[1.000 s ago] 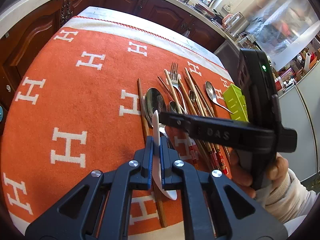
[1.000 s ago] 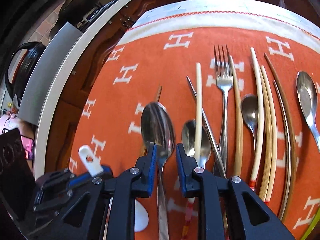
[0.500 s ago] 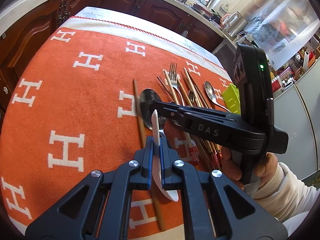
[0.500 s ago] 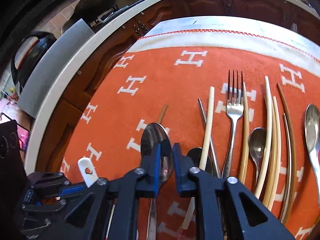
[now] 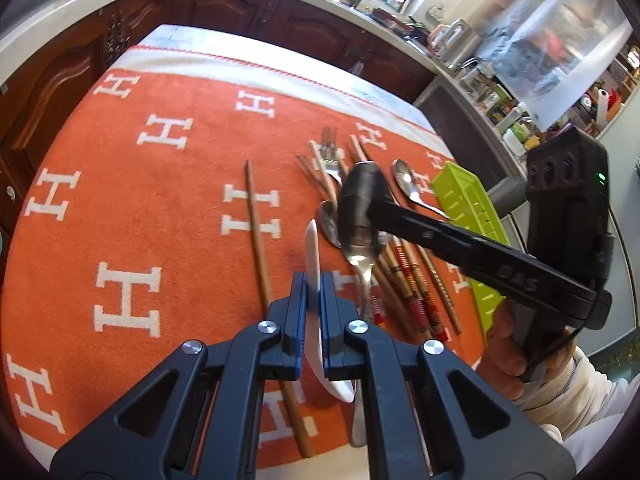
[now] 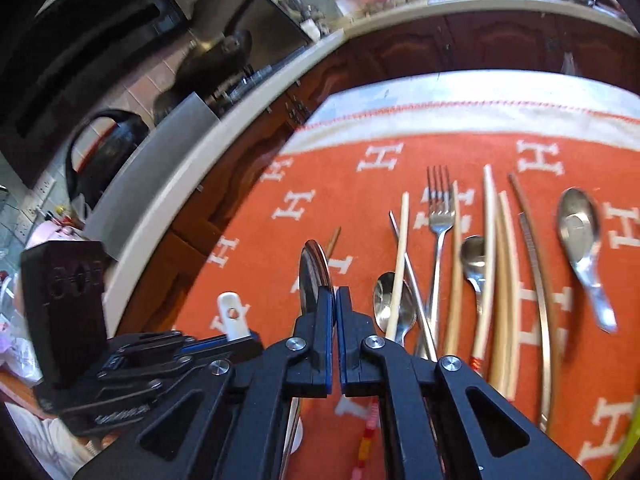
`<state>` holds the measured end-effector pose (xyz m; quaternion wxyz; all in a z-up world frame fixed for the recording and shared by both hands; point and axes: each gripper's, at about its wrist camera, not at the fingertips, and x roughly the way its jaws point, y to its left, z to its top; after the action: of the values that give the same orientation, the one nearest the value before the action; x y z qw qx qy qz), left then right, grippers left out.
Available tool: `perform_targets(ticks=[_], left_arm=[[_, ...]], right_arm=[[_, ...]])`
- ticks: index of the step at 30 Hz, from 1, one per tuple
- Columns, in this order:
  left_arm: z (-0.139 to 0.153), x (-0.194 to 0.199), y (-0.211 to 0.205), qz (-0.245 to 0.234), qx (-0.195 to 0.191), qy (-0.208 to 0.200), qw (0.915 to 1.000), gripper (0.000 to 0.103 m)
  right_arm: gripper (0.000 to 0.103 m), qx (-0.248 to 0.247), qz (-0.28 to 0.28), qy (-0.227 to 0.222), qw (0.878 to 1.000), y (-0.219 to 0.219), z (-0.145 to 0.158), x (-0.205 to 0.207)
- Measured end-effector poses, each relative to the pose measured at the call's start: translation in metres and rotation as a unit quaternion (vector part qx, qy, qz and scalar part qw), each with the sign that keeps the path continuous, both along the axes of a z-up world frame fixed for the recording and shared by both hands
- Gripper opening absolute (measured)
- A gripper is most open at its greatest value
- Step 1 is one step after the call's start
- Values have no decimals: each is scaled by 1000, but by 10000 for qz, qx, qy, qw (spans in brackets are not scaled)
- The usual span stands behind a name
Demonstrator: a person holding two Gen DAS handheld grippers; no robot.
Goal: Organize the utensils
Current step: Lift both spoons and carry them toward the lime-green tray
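My left gripper [image 5: 314, 312] is shut on a white spoon [image 5: 313, 256], held by its handle just above the orange cloth [image 5: 160, 208]. My right gripper [image 6: 335, 304] is closing its jaws on the bowl of a large metal spoon [image 6: 313, 276], which stands edge-on between the pads. In the left wrist view that large metal spoon [image 5: 358, 208] hangs tilted above the cloth, handle pointing down toward me. A fork [image 6: 439, 216], several chopsticks [image 6: 500, 280] and small spoons [image 6: 578, 228] lie in a row on the cloth.
A lime green tray [image 5: 468, 220] lies at the cloth's right edge. One brown chopstick [image 5: 256, 240] lies apart, left of the row. Dark wooden cabinets and a pale counter ring the table. A hand [image 5: 504, 356] holds the right gripper's handle.
The right gripper's jaws closed on the large metal spoon's bowl and lifted it off the cloth, tipping it on edge. The left gripper kept its hold on the white spoon and stayed put.
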<state>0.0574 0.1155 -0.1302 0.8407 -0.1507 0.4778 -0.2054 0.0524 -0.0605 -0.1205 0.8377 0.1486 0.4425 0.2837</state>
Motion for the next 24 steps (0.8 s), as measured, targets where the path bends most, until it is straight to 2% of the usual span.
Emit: perform_targets(ticks=[9,15,21,24], left_arm=[[41,-28,-23,-424,-83,-534,9976,4],[74,-43,-58,-841,-119,-725,9937,4],[108,-48,-115,-1269,-78,-850,9882,4],[120,-48,-149,-1493,-27,-865,9850,4]], right_arm=[[2,42,-326,-614,9976,-47,57,-57],[2,73,-1011,-809,9916,-114,96,-99],[2,61,-1941,-936,9765,-197,127,-141],[2,-74,-2453,-962,9646,-243,140,-159]])
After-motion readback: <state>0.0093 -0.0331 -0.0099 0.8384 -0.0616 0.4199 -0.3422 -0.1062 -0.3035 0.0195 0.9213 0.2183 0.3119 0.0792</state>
